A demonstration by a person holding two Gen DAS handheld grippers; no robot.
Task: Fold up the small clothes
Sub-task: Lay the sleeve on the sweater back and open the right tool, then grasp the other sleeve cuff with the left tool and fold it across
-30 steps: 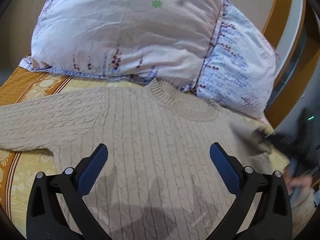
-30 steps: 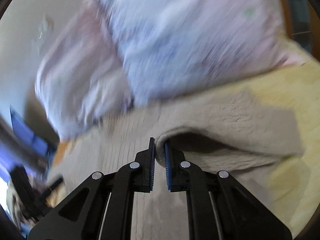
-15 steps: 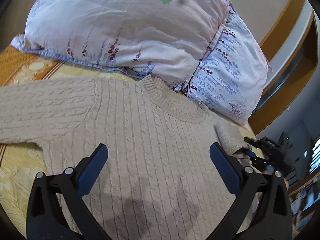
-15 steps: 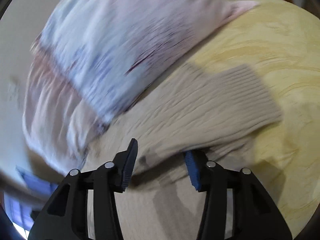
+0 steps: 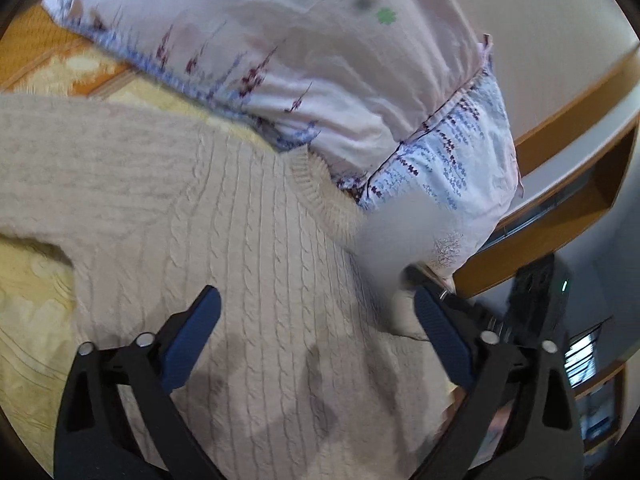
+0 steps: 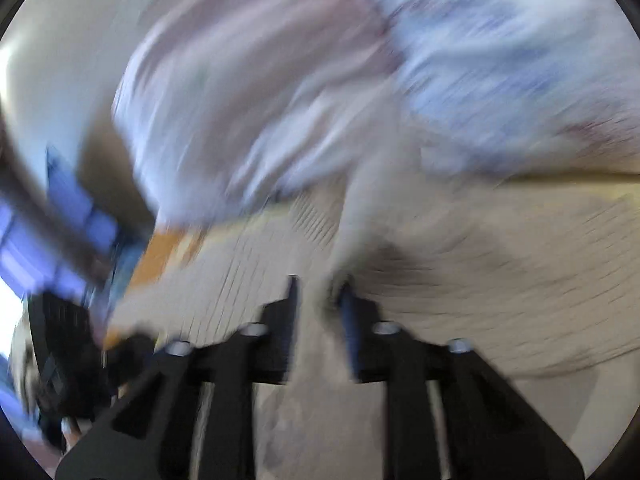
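The sweater (image 5: 256,240), a beige cable knit, is lying flat on the yellow bedspread (image 5: 28,304), right under and ahead of my left gripper (image 5: 316,320). I am holding that gripper wide, its blue pads (image 5: 192,340) hovering over the knit with nothing pinched between them; its jaws have just been closing a little. One sleeve is stretching away to the left of it, and the ribbed collar (image 5: 316,188) is sitting straight ahead, touching the flowered pillows (image 5: 304,60) that are leaning beyond it. Off to the right of my left gripper a blurred strip of the sweater's fabric is hanging in the air, just above my right gripper (image 5: 536,312), which is showing dark at that edge.

In the right wrist view everything is smeared by motion. My right gripper (image 6: 318,292) is standing partly apart, its jaws having just been opening. A pale band of sweater (image 6: 360,216) is rising up from the gap between them, but I cannot tell whether the pads are pressing on it. The rest of the knit is spreading ahead and to the right of this gripper, with the pillows (image 6: 320,72) beyond.
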